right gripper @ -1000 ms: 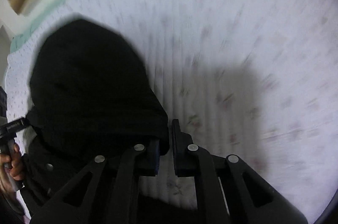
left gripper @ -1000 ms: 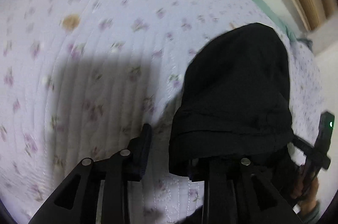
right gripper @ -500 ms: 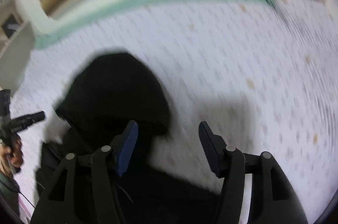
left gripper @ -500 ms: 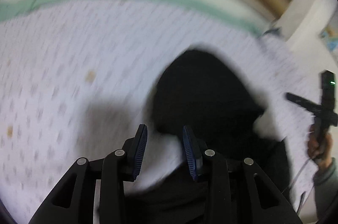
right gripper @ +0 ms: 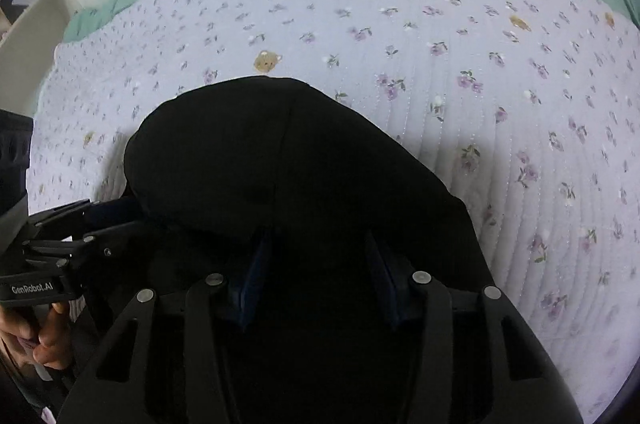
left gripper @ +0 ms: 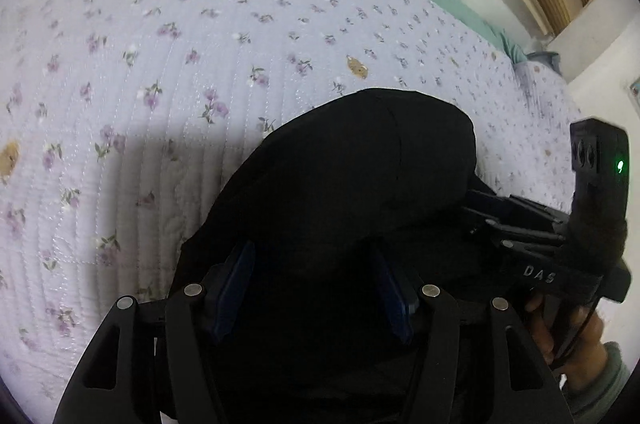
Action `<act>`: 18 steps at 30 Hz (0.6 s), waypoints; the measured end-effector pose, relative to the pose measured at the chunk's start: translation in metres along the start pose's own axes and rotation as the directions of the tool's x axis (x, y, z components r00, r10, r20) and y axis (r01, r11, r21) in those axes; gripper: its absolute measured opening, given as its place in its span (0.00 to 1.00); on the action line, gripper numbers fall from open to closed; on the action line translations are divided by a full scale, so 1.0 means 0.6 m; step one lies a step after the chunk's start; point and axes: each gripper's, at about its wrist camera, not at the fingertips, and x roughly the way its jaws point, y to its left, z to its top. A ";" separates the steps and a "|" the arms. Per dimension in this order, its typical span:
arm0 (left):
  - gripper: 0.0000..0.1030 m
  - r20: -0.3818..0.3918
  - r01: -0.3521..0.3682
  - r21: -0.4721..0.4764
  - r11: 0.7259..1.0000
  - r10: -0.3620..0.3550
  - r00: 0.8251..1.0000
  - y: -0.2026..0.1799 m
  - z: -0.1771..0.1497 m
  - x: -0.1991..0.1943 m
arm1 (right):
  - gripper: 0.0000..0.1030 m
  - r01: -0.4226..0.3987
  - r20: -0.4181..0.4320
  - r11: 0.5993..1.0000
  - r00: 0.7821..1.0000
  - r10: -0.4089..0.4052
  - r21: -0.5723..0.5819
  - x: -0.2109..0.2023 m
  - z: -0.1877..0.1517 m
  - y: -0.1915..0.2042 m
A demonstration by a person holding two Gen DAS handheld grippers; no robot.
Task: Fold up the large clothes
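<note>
Black garment [left gripper: 352, 183] is lying bunched on the floral quilt [left gripper: 160, 63] of the bed, hood end pointing away from both cameras. Left tongs [left gripper: 316, 284] are sitting spread, dark cloth between the fingers, not pinching it. Right tongs [right gripper: 320, 276] the same: gaping over the near fabric. Both are about equally near, flanking the garment's near part, so its long axis is running straight ahead between them. No containers are showing.

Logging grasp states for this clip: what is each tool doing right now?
Left tool: open, jaws apart over the black fabric garment, gripping nothing.
Right tool: open, likewise.
</note>
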 end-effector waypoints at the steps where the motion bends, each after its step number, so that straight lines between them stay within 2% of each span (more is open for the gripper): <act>1: 0.59 -0.001 -0.013 0.015 1.000 0.013 1.000 -0.007 0.002 -0.007 | 0.50 -0.003 -0.006 1.000 1.000 0.003 0.006 -0.009 0.002 -0.002; 4: 0.59 0.015 -0.014 0.054 0.998 0.013 1.000 -0.025 0.006 -0.049 | 0.52 -0.004 0.012 1.000 1.000 0.004 -0.009 -0.065 0.004 -0.007; 6: 0.59 0.059 0.043 0.079 0.996 -0.047 0.997 -0.033 0.000 -0.099 | 0.56 -0.009 0.064 0.999 0.998 0.012 -0.043 -0.125 -0.016 -0.004; 8: 0.59 0.095 0.081 0.101 0.992 -0.091 0.991 -0.038 -0.012 -0.142 | 0.62 -0.009 0.099 0.998 0.995 0.015 -0.063 -0.168 -0.034 -0.008; 10: 0.59 0.099 0.092 0.101 0.991 -0.102 0.990 -0.038 -0.022 -0.157 | 0.74 0.013 0.120 0.998 0.993 -0.005 -0.065 -0.199 -0.057 -0.020; 11: 0.59 0.092 0.102 0.097 0.990 -0.111 0.990 -0.036 -0.026 -0.154 | 0.74 0.026 0.122 0.998 0.992 -0.018 -0.060 -0.205 -0.068 -0.029; 14: 0.59 0.027 0.075 0.044 0.996 -0.076 0.997 -0.018 -0.039 -0.104 | 0.74 0.053 0.079 0.998 0.996 -0.050 -0.037 -0.178 -0.086 -0.040; 16: 0.59 -0.044 0.071 0.019 0.997 -0.070 0.997 -0.009 -0.052 -0.055 | 0.59 0.075 0.020 0.997 0.997 -0.074 -0.022 -0.141 -0.099 -0.054; 18: 0.59 -0.040 0.063 0.022 0.998 -0.063 0.997 -0.003 -0.063 -0.034 | 0.58 0.068 -0.046 0.998 0.997 -0.068 0.003 -0.097 -0.114 -0.062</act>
